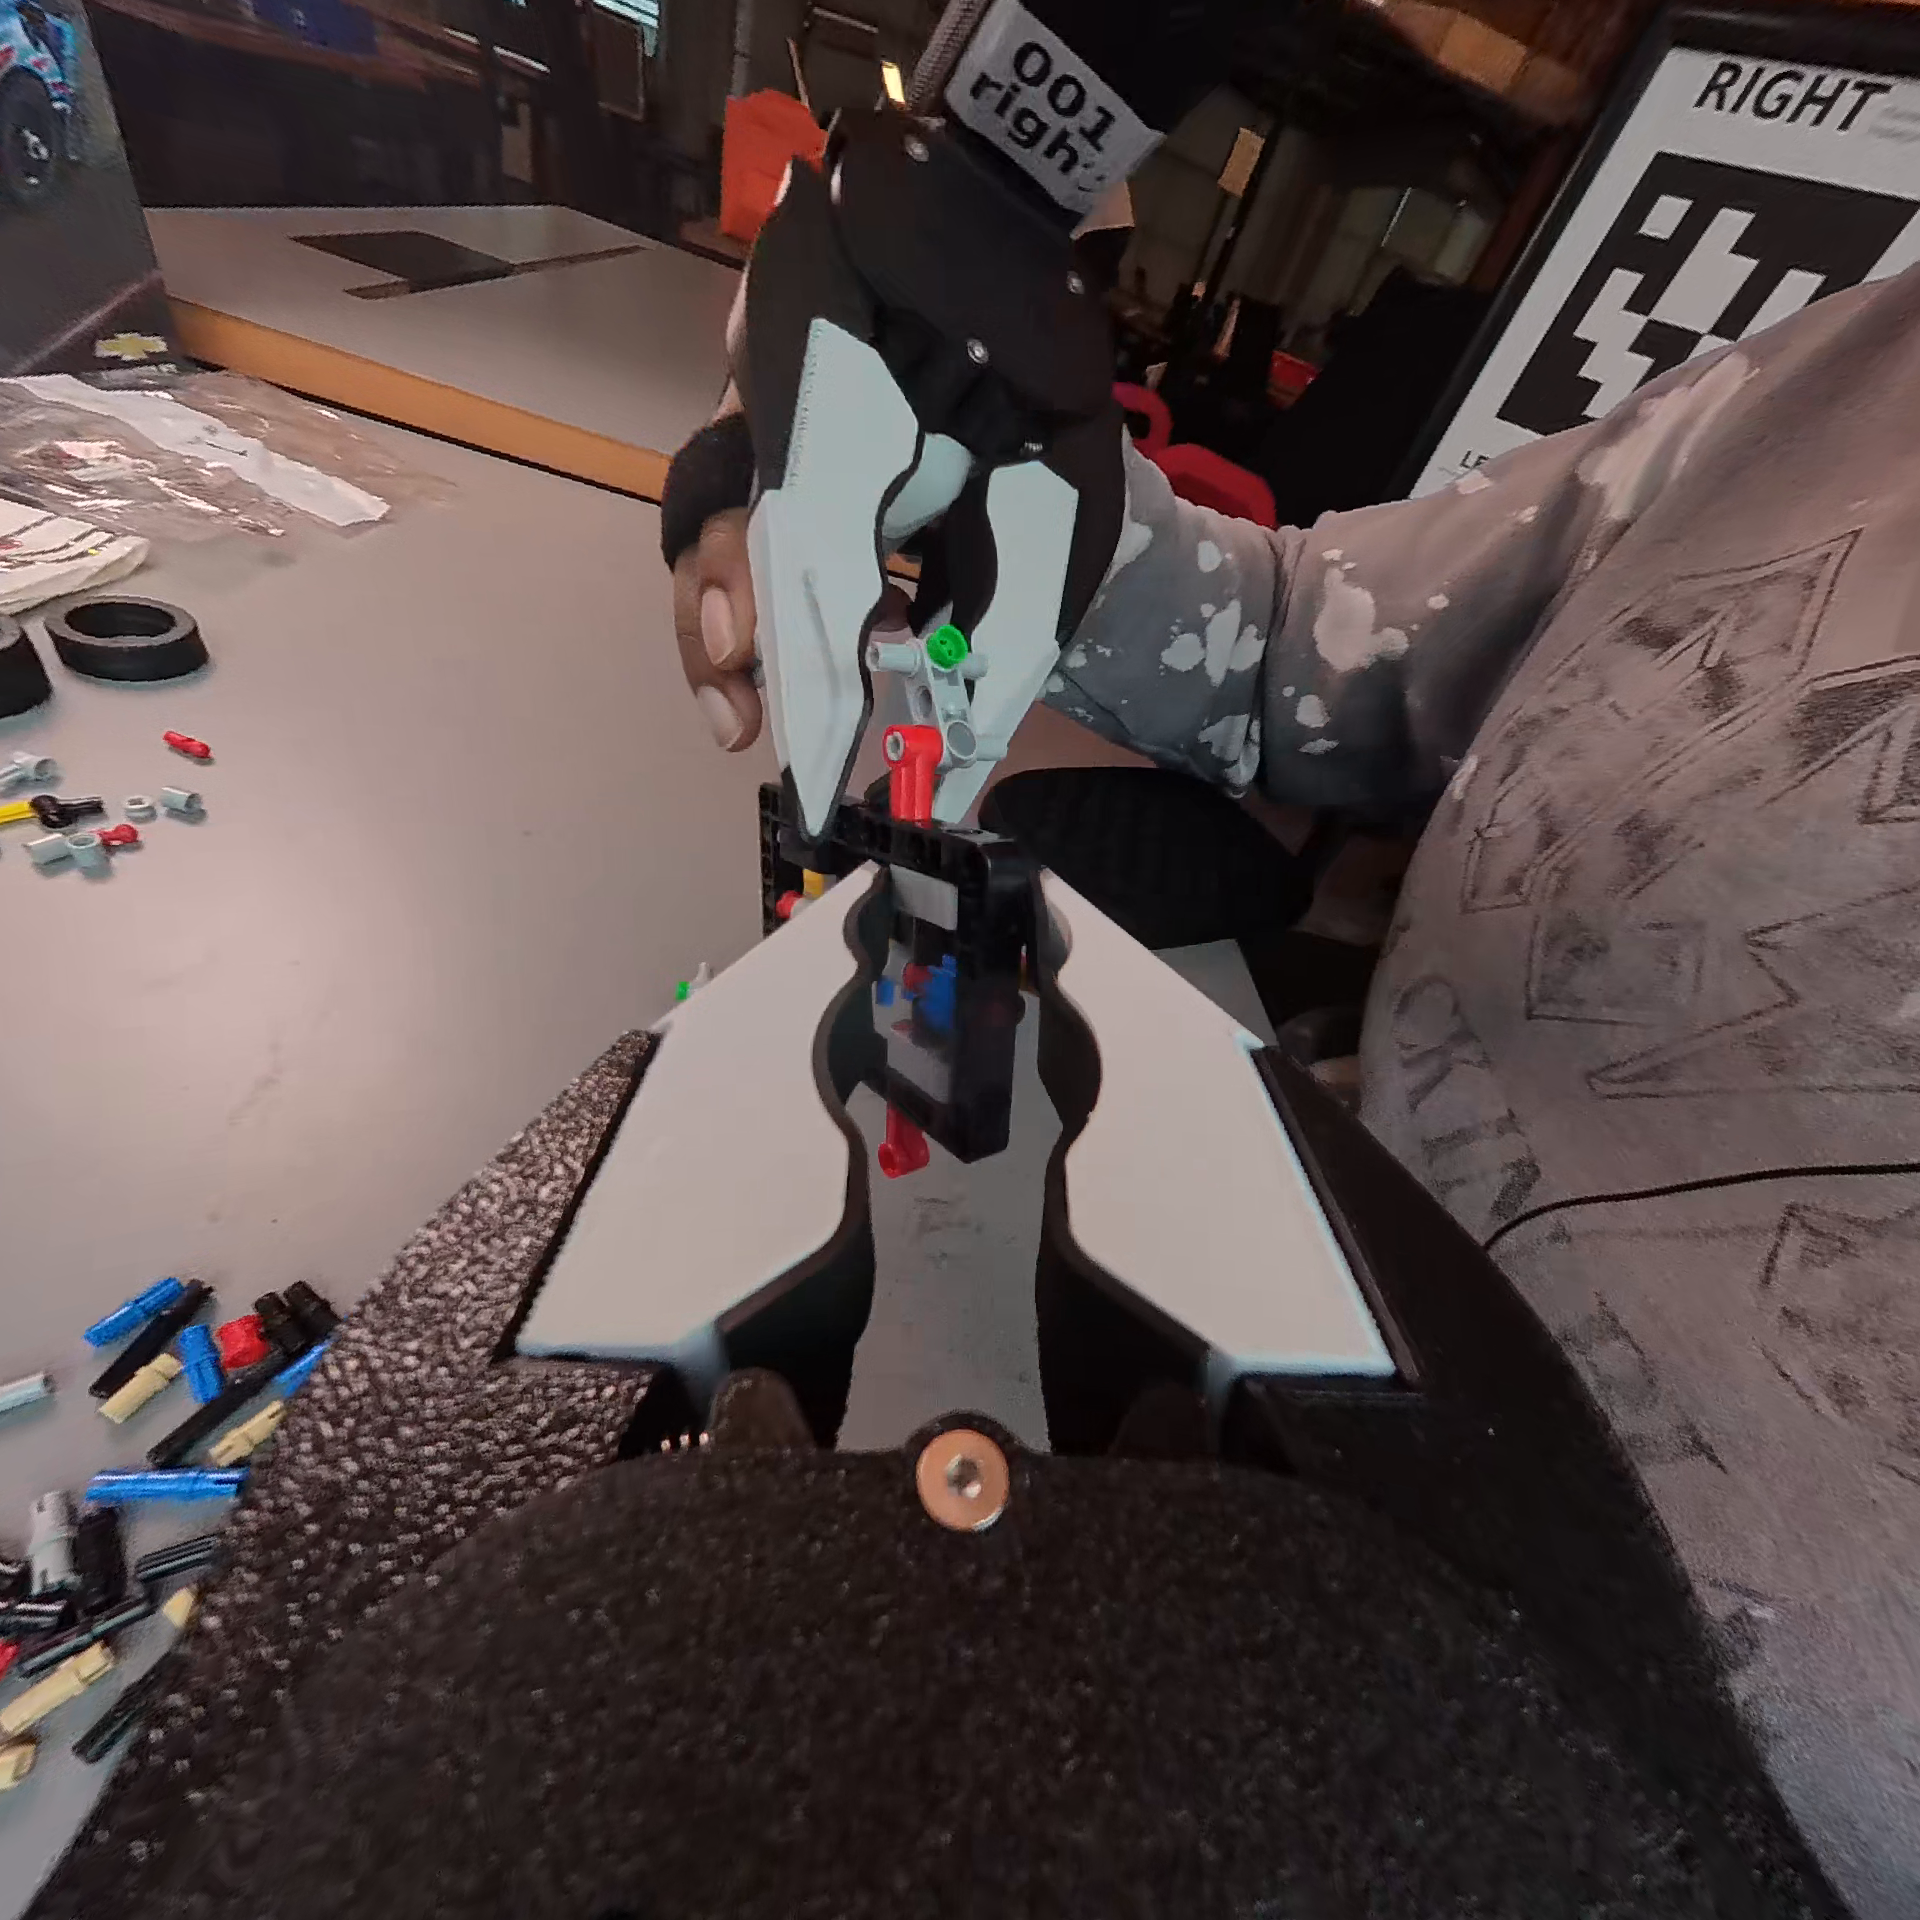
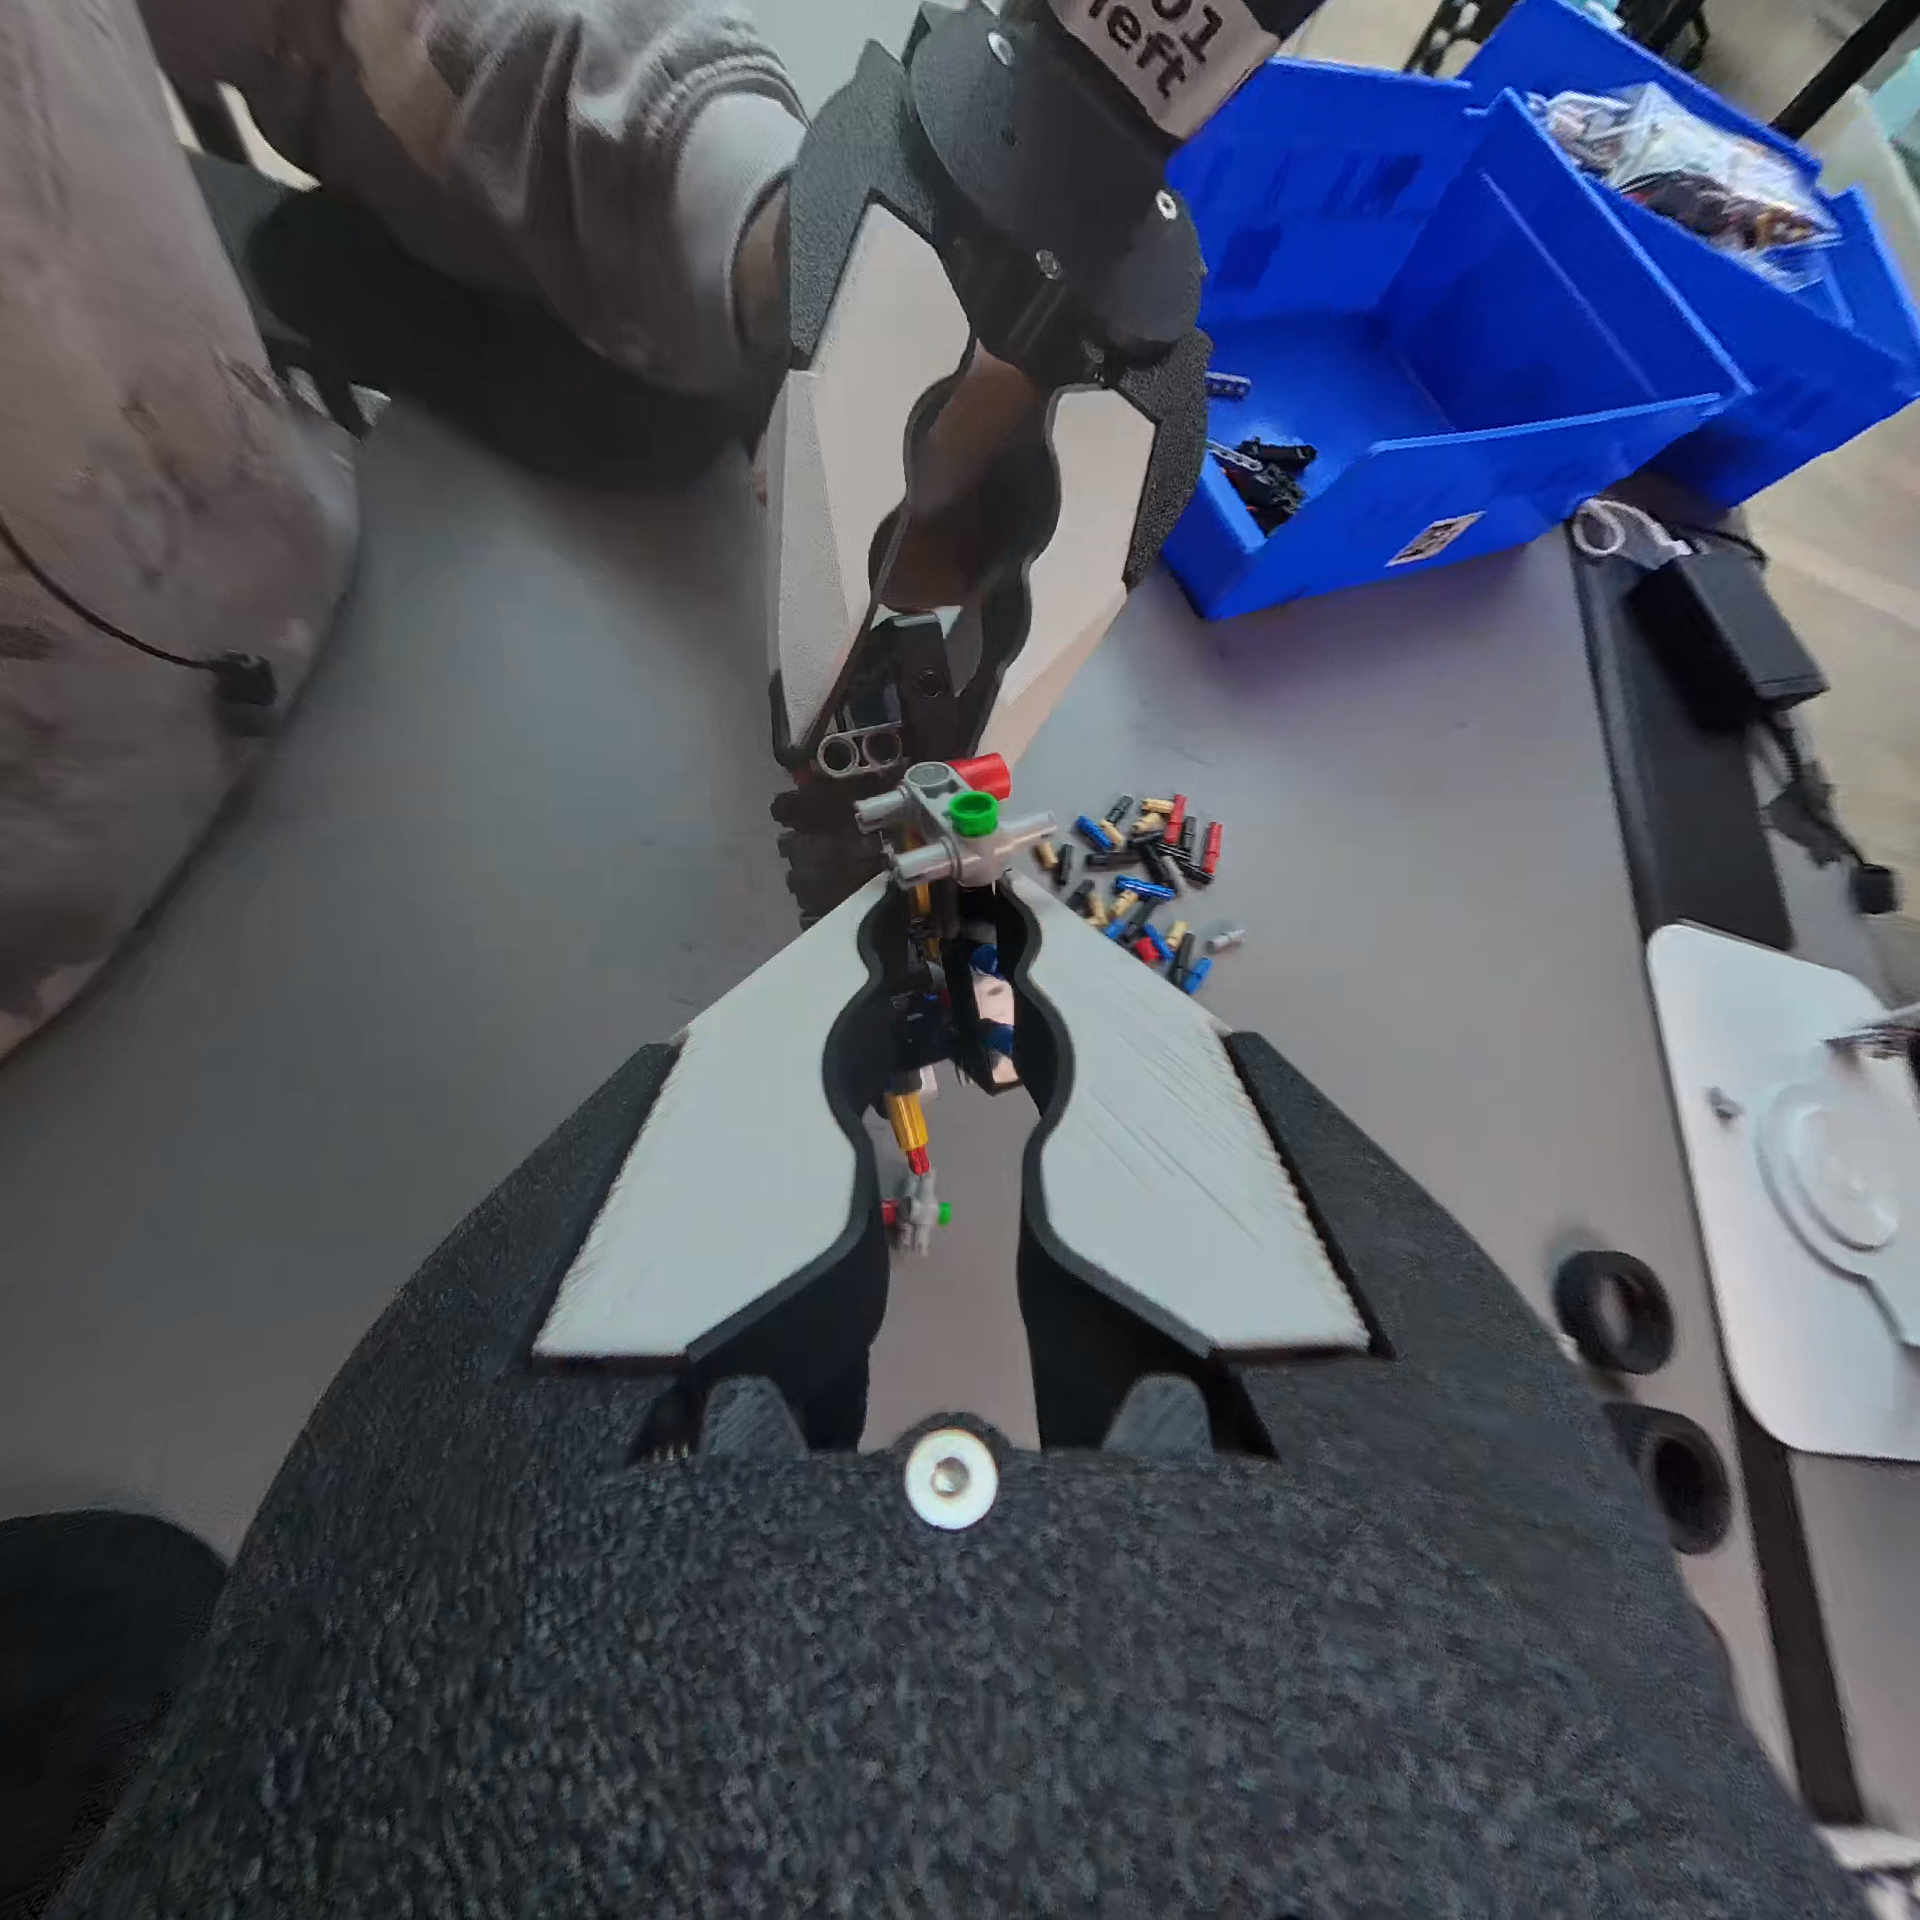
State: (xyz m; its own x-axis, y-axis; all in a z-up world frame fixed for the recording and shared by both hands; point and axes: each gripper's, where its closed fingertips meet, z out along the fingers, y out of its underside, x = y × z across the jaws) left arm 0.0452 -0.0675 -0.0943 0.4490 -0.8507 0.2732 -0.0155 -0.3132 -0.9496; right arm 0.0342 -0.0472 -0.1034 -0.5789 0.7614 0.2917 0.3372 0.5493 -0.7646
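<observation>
While both grippers pinch the same toy-brick build from opposite ends, it hangs just above the grey table (image 1: 364, 935).

So the left gripper (image 1: 951, 883) has its pale, wavy-edged fingers clamped on a black rectangular frame (image 1: 971, 997) full of pin holes, with blue and red bits inside and a red connector poking out the bottom. Facing it, the right gripper (image 1: 904, 821) is closed around a small cluster: light grey cross-shaped connector (image 2: 951, 842), glossy green pin (image 2: 974, 814), red peg (image 1: 912, 774), right on the frame's top edge. Both gripper bodies are that grainy, pebbled black plastic. Loose pins (image 2: 1143, 883) in blue, black, tan and red sit scattered nearby, plus matte black rubber tyres (image 1: 130, 636), crinkly clear bags (image 1: 187, 447) and chunky blue bins (image 2: 1455, 343) further off.
</observation>
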